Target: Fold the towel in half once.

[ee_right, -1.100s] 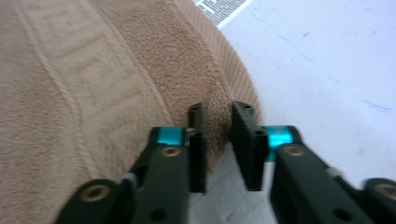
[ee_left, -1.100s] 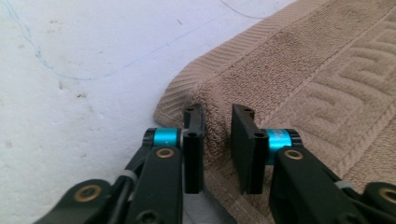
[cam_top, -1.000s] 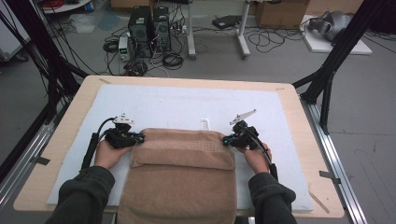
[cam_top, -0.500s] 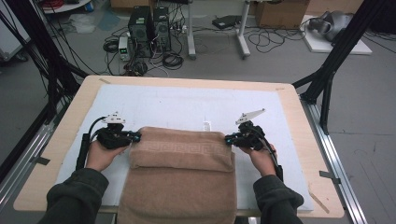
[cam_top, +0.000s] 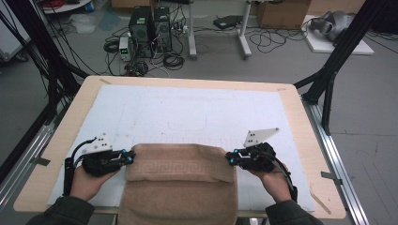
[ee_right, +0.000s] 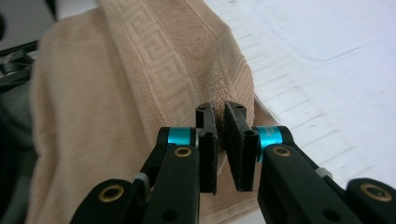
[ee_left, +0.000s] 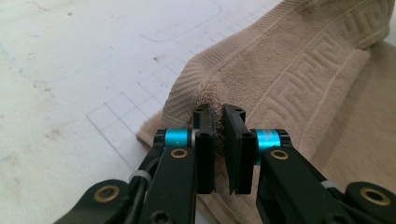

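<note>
A tan towel with a Greek-key border lies at the near edge of the white mat, its far end folded back toward the person. My left gripper is shut on the towel's left corner, cloth pinched between its pads. My right gripper is shut on the right corner in the same way. Both grippers hold the folded edge a little above the mat. The towel's near part hangs over the table's front edge.
The wooden table borders the mat on all sides. Black frame struts rise at the right and left. Computers and cables sit on the floor beyond the far edge.
Both hands have drawn the towel's folded edge toward the person and slightly up. The fold now lies nearer the table's front edge. Both grips are unchanged.
</note>
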### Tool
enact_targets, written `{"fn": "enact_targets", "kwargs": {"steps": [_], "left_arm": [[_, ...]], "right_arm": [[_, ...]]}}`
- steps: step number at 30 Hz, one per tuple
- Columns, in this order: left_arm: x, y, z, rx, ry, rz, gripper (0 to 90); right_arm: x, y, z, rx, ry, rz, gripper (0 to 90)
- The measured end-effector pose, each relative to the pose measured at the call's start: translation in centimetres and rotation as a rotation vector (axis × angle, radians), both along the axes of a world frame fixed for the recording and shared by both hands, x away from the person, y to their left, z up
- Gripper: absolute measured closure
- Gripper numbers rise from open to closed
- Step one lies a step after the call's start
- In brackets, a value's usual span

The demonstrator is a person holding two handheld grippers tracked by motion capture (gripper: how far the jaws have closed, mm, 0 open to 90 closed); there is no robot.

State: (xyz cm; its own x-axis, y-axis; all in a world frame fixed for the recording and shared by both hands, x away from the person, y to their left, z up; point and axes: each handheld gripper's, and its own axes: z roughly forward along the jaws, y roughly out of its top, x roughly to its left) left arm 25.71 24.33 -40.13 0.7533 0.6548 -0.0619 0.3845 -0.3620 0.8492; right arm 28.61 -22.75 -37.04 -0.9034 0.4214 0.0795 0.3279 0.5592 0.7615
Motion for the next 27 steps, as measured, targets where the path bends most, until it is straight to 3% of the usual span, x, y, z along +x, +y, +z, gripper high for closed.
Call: {"fn": "enact_targets", "kwargs": {"steps": [3,6,10,15,19,27], "left_arm": [[-2.2,0.1,-0.2,-0.013,-0.001,-0.035,82.9],[-4.2,0.5,-0.3,0.002,0.009,-0.077,81.7],[-5.0,1.4,0.0,-0.018,0.024,-0.084,68.6],[-4.6,2.1,0.8,-0.049,0.017,-0.068,58.2],[-3.7,2.0,1.4,-0.052,0.003,-0.063,56.0],[0.6,1.1,0.9,-0.027,0.02,-0.017,59.2]], "right_arm": [[-1.9,-0.1,-0.3,0.009,0.007,0.026,83.3],[-3.8,-0.5,-0.9,0.033,0.037,0.048,80.2],[-4.9,-1.5,-1.1,0.062,0.037,0.043,70.8],[-4.1,-2.5,-0.6,0.079,0.034,-0.002,63.3],[-3.3,-2.7,-0.4,0.077,0.02,-0.027,59.2],[-0.2,-2.4,-1.2,0.033,0.014,-0.098,54.7]]}}
